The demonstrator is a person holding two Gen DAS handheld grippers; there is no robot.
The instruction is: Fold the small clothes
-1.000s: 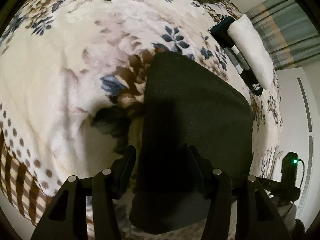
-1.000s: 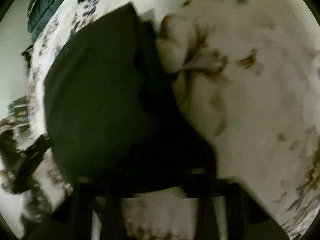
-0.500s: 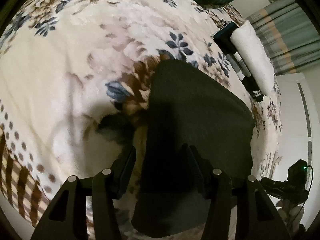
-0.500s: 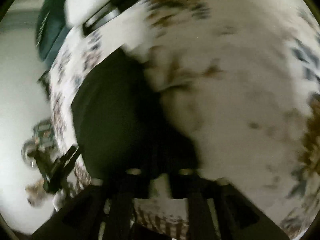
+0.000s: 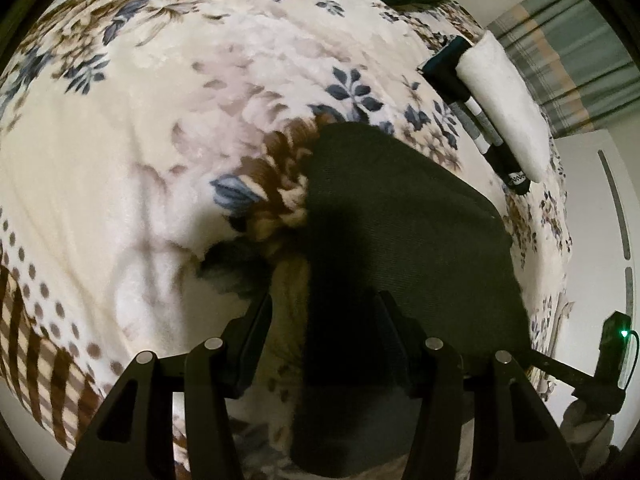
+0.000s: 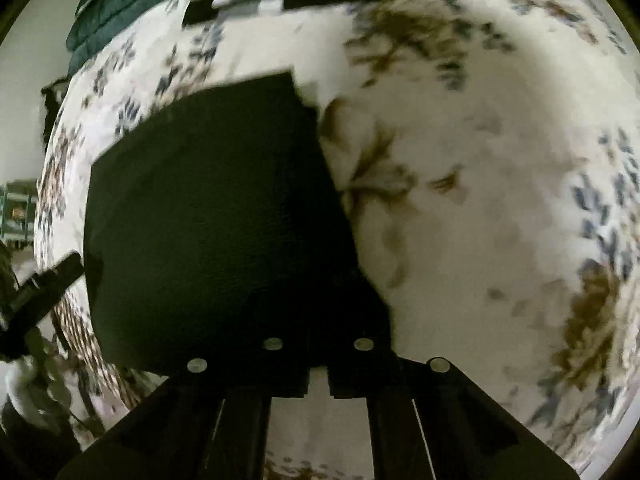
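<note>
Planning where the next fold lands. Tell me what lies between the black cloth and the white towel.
In the left wrist view, flowered blanket and a dark striped strip lie between the black cloth and the white towel.

Right tongs (image 6: 318, 320) tips lost against dark cloth (image 6: 216, 220)

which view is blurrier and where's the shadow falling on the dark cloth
Right wrist view is blurrier: the floral blanket smears and the dark cloth shows no weave. Left wrist view is sharper, weave visible on the dark cloth; a shadow darkens its near left part, ahead of the left gripper.
</note>
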